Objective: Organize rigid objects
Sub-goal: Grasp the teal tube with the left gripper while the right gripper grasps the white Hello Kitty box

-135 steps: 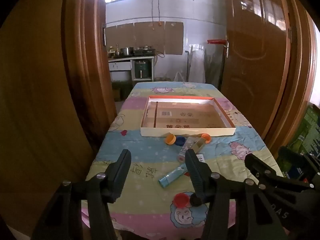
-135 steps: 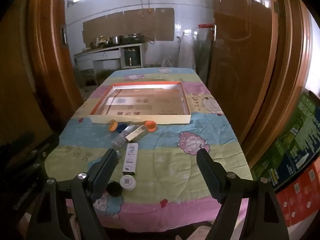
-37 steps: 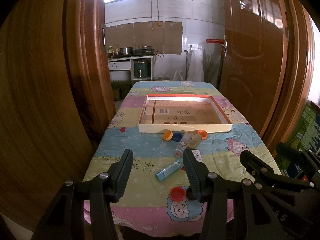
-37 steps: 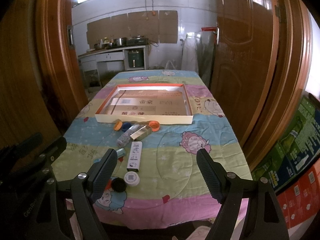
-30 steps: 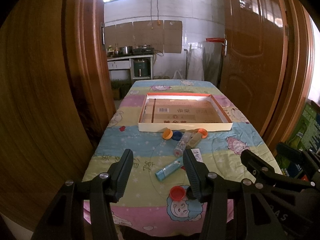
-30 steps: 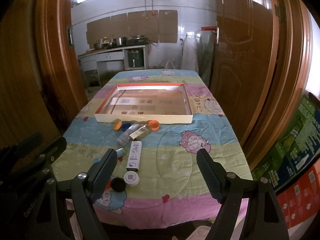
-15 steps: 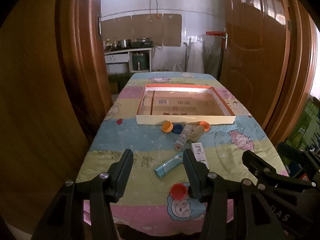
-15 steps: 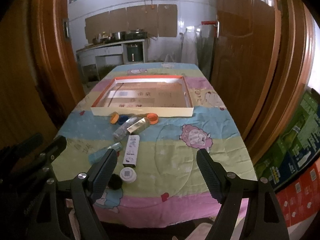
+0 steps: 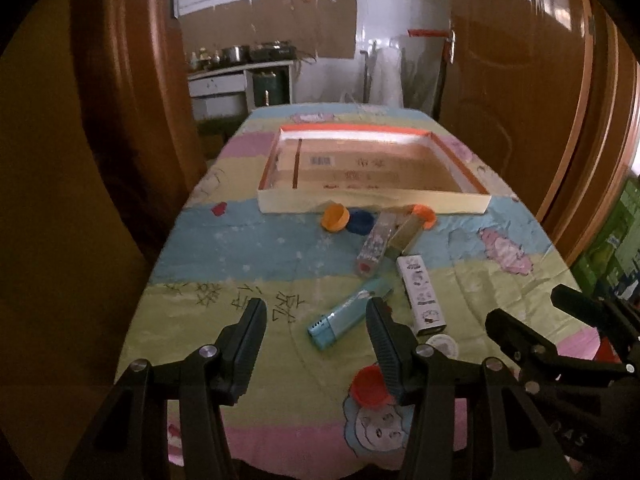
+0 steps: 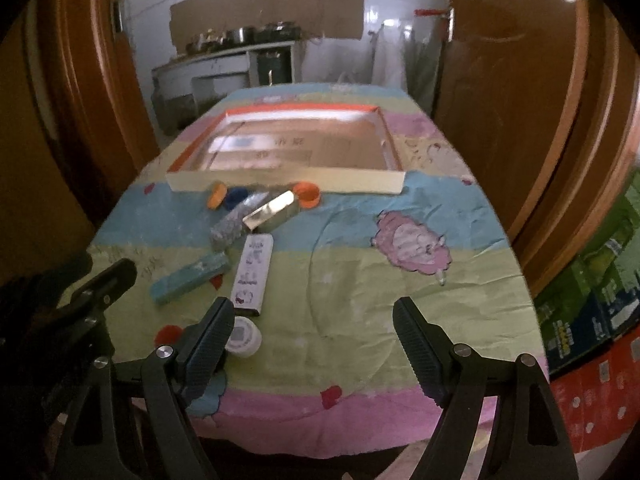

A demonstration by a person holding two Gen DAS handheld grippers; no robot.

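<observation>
Stage: approach; nothing is lifted yet, and every item lies on the cloth outside the box.
Left gripper (image 9: 316, 330): jaws spread wide and empty, poised over the near part of the table (image 9: 224, 264).
Right gripper (image 10: 314, 334): jaws spread wide and empty, over bare cloth right of the items.
Tray box (image 9: 372, 207): shallow cardboard box with an orange rim at mid-table, nothing inside; judged the destination.
Near items: teal tube (image 9: 349, 313) just beyond the left gripper, white box (image 9: 421, 289) beside it, white cap (image 10: 243, 336), red cap (image 9: 369, 385) at the near edge.
Far items: glitter tube (image 9: 375, 245) and gold bar (image 10: 271, 208) touching, with orange cap (image 9: 335, 218), blue cap (image 9: 361, 221) and a second orange cap (image 9: 424, 215) against the box wall.
Next move: probably lower one gripper astride a near item, such as the teal tube, across its short axis.
</observation>
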